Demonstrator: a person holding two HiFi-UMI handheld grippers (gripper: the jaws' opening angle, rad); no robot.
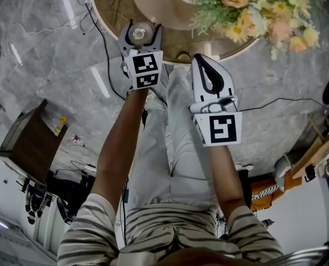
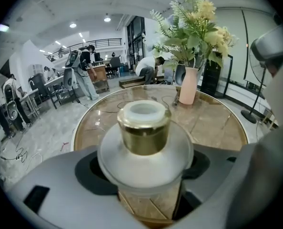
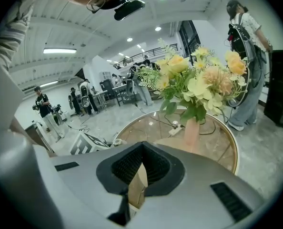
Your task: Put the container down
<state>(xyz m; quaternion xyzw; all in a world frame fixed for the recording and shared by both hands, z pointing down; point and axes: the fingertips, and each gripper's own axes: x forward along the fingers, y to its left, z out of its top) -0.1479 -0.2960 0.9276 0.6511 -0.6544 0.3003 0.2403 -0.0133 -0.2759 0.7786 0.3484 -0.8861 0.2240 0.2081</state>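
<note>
While the right claw (image 1: 201, 60) sits pressed together, the left claw (image 1: 143, 31) pinches a frosted, gold-collared container (image 2: 144, 133).

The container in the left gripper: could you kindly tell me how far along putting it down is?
Done: the container is over the round table, near its edge. In hand: the left gripper has its jaws shut on it; whether its base touches the tabletop cannot be told. Left: set it down and open the jaws. The right gripper is shut, empty.
</note>
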